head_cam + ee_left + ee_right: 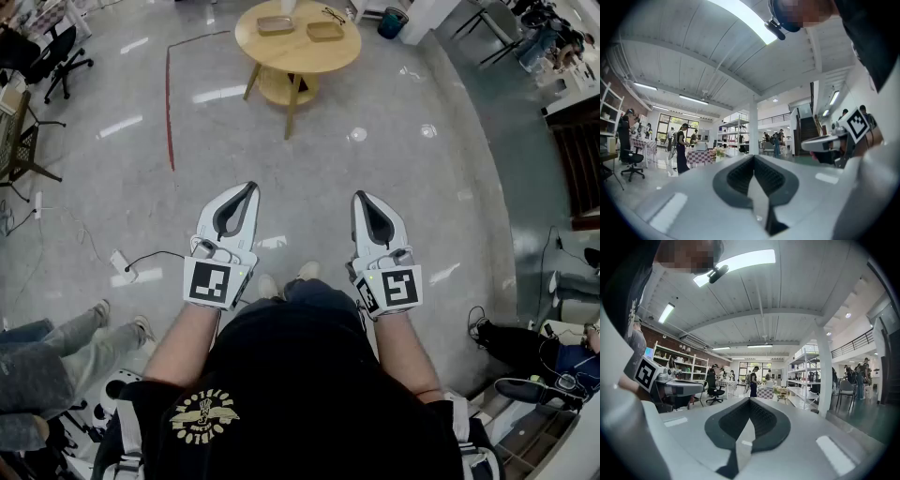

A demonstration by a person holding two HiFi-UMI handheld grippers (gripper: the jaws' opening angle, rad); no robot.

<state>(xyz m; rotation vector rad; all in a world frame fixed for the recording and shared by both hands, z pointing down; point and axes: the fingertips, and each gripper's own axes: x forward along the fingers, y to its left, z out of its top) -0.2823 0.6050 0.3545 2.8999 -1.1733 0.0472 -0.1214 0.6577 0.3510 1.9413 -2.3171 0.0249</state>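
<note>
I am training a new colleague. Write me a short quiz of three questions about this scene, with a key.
1. True or false: the left white hand-held gripper holds a cup.
2. What lies on the round light wooden table? A) two shallow wooden trays B) a laptop C) a red bucket
3. Fill in: the jaws of the right white hand-held gripper are pressed ____.
Key: 1 false, its jaws are together with nothing between them. 2 A. 3 together.
</note>
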